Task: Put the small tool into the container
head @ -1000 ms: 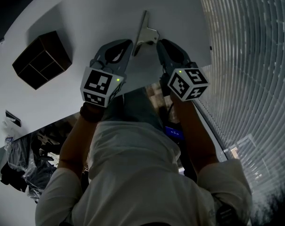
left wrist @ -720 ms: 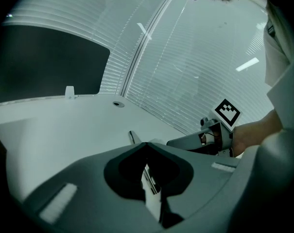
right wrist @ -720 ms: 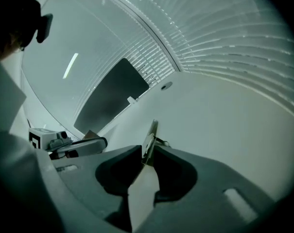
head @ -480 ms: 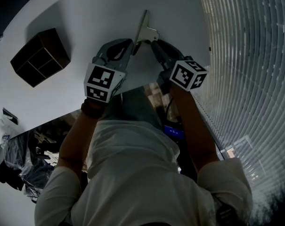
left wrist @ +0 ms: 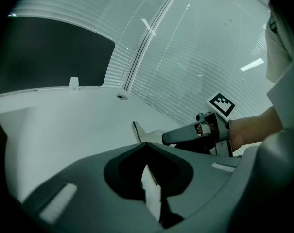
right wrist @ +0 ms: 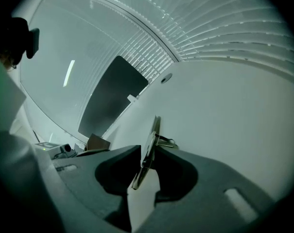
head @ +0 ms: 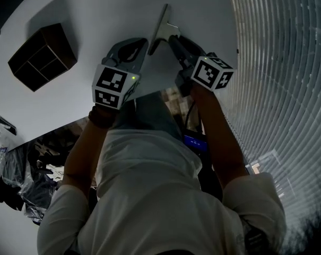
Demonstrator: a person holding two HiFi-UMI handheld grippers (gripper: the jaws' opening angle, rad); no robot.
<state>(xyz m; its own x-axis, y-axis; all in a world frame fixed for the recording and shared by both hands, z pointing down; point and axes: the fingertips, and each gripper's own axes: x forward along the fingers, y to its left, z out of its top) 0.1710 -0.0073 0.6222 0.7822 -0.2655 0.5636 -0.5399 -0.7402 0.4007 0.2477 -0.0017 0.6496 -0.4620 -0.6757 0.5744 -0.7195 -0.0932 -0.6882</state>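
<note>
The small tool, a flat metal blade with a wire clip, lies near the white table's far side. My right gripper is shut on its near end; in the right gripper view the blade stands edge-on between the closed jaws. Just to its left my left gripper is shut and holds nothing, its tips meeting above the table. From there I see the tool and the right gripper. The container, a dark box with compartments, sits at the far left.
Slatted blinds run along the table's right side. A dark panel stands behind the table's far edge, with a small white fitting and a round hole near it. Clutter lies below the table's near-left edge.
My right gripper has moved forward and left to the tool and shut on its near end. The left gripper has stayed shut beside it.
</note>
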